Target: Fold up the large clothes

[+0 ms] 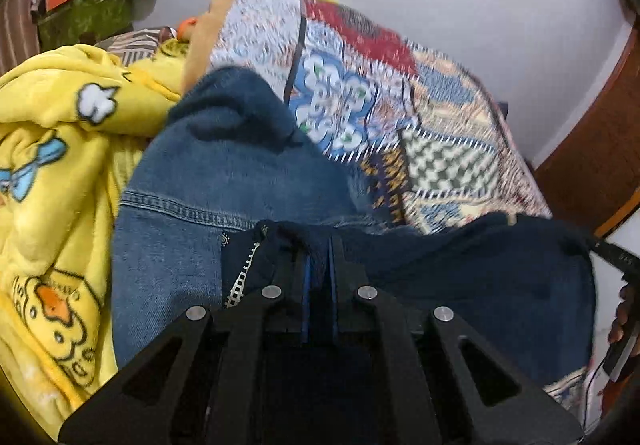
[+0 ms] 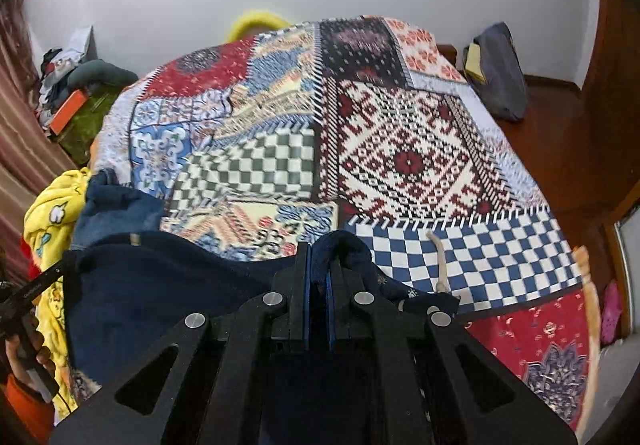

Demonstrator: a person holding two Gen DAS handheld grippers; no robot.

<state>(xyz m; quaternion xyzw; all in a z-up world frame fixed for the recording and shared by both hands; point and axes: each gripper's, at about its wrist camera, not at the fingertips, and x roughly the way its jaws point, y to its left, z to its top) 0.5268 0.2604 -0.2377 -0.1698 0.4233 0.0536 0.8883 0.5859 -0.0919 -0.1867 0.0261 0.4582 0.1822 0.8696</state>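
Note:
A dark navy garment [image 1: 480,277] with a white printed trim hangs stretched between both grippers above the bed. My left gripper [image 1: 319,245] is shut on its upper edge at one end. My right gripper [image 2: 319,253] is shut on the same edge at the other end, and the navy cloth [image 2: 160,293] spreads to its left. A blue denim garment [image 1: 192,185] lies on the bed under and beyond the left gripper; it also shows in the right wrist view [image 2: 116,213].
The bed carries a patchwork cover [image 2: 400,149] of checks and red patterns. A yellow duck-print blanket [image 1: 52,181] is heaped at the bed's left. A grey bag [image 2: 500,73] stands on the floor at the right. Cluttered boxes [image 2: 68,101] stand by the left wall.

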